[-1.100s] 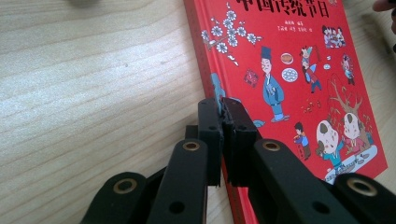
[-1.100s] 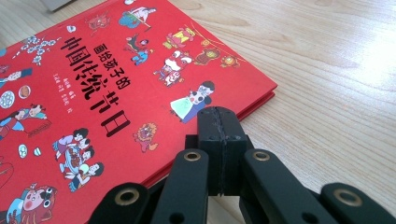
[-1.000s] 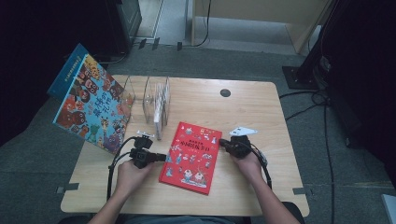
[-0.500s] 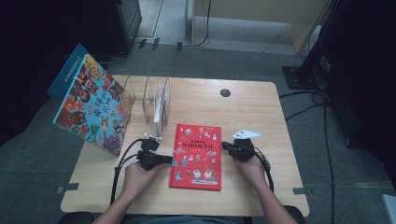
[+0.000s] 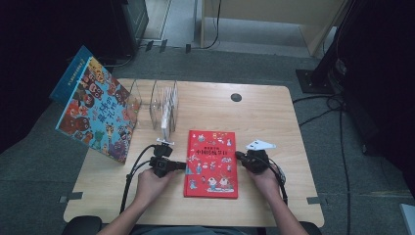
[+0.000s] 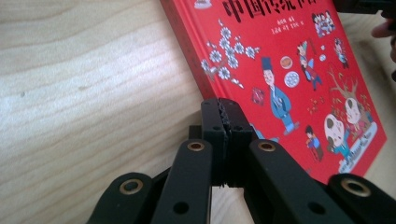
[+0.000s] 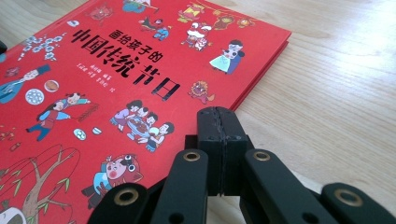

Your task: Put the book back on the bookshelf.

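A red picture book (image 5: 211, 163) lies flat on the wooden table (image 5: 274, 127), square to its front edge. My left gripper (image 5: 183, 166) is shut, with its tips against the book's left edge. In the left gripper view the closed jaws of the left gripper (image 6: 225, 109) rest over that edge of the red book (image 6: 289, 70), with nothing between them. My right gripper (image 5: 238, 156) is shut too, at the book's right edge. The right gripper view has the right gripper (image 7: 220, 116) pressed together just above the cover of the red book (image 7: 116, 84), near its side.
A clear book rack (image 5: 164, 105) holding a thin white book stands behind the left gripper. A large blue picture book (image 5: 95, 112) leans at the table's left edge. A round cable hole (image 5: 236, 97) sits at the back.
The red book has turned from tilted to straight and shifted slightly right. Both grippers moved with it, the left one to the right and nearer the front.
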Tool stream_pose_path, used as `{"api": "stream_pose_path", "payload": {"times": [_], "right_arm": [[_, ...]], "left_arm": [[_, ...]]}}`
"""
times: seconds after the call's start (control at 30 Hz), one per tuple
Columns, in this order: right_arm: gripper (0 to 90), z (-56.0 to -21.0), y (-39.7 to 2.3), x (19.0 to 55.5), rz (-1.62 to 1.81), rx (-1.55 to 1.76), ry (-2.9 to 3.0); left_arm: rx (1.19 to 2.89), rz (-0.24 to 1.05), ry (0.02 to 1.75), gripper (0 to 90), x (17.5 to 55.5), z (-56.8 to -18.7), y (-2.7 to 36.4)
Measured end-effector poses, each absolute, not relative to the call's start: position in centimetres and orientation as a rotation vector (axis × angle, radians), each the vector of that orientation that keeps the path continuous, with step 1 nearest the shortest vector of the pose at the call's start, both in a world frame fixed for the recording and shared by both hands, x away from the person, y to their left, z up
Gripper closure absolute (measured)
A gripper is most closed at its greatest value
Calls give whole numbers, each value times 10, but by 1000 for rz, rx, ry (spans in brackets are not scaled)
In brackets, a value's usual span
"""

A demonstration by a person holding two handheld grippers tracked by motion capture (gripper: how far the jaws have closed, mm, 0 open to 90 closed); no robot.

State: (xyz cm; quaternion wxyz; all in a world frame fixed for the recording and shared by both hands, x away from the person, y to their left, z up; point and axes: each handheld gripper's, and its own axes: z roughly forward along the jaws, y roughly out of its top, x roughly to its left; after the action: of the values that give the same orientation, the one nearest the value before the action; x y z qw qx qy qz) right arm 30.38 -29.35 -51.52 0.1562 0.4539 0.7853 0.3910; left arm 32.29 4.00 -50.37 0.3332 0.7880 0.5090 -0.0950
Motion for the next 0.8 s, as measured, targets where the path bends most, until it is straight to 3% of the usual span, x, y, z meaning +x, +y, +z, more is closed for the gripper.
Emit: {"api": "stream_pose_path", "payload": {"times": [0.4, 0.7, 0.8], "right_arm": [[881, -508, -299, 301, 1124, 1311, 2104], [806, -507, -295, 290, 1118, 1416, 2011], [763, -508, -293, 289, 1097, 1464, 2027]], "left_arm": [[2061, -217, 1306, 900, 327, -505, 29], [2077, -181, 1307, 900, 327, -504, 24], [2066, -194, 1301, 844, 327, -502, 27]]}}
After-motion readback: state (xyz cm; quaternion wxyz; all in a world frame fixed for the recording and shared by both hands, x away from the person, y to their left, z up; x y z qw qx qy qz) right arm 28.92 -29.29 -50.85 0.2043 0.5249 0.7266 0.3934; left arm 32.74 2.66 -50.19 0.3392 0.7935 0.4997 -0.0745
